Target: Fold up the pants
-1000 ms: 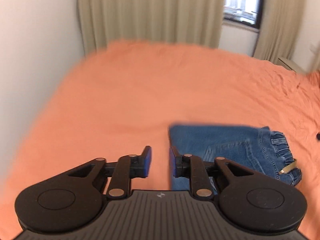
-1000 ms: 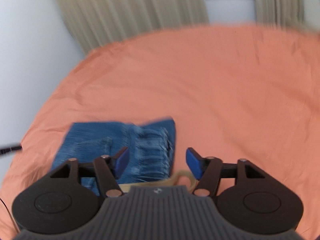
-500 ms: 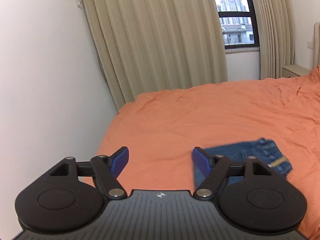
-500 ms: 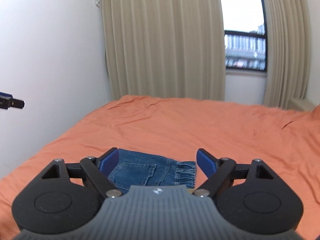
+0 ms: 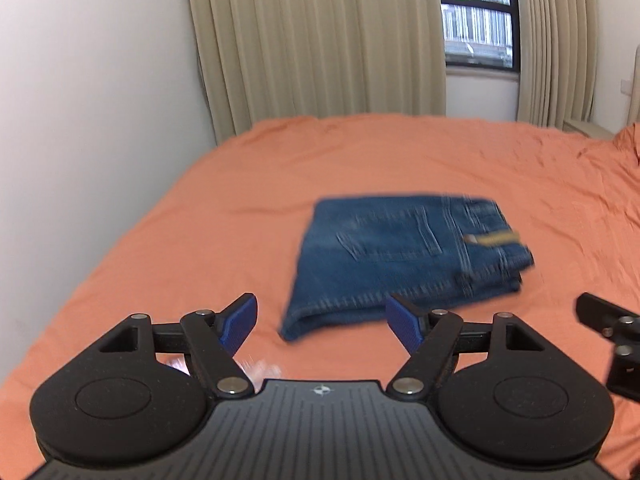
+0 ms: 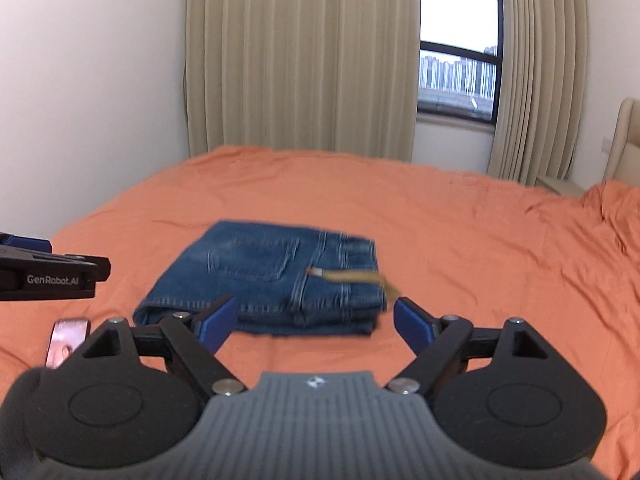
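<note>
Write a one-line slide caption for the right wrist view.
Open right gripper hovers short of folded blue jeans on an orange bedsheet, left gripper at the frame's left edge.

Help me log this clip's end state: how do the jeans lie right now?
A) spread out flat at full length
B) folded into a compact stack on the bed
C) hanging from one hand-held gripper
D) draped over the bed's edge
B: the jeans lie as a layered stack on the orange bed, and both the left hand-held gripper and right hand-held gripper are open and apart from them.
</note>
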`<state>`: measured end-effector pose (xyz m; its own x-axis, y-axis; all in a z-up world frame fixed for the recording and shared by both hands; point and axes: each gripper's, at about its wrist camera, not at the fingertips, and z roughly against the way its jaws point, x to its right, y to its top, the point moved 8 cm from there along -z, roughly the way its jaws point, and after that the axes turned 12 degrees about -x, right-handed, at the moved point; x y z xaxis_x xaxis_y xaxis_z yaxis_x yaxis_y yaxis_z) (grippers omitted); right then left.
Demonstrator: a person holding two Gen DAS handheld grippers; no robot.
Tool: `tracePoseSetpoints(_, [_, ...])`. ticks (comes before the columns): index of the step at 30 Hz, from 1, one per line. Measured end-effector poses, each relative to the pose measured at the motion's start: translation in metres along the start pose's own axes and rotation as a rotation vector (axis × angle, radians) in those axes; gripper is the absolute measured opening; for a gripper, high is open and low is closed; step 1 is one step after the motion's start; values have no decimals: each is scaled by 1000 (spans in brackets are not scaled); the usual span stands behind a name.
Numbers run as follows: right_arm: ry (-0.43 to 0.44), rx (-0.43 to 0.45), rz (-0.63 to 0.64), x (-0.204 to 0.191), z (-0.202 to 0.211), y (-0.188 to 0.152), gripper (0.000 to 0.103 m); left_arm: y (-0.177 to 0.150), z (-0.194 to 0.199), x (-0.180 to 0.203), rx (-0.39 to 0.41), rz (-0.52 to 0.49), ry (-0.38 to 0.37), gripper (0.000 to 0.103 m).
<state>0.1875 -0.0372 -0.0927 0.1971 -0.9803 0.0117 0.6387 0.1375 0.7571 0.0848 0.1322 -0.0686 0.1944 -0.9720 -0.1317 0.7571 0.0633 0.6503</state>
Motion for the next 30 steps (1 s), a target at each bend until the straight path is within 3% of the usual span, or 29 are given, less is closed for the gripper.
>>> tracePoseSetpoints(5, [24, -4, -28, 2, -7, -10, 81, -17, -2, 11, -45, -13, -18, 86])
tracePoseSetpoints(30, [44, 36, -39, 7, 6, 1, 81, -8, 11, 17, -20, -21, -6, 86])
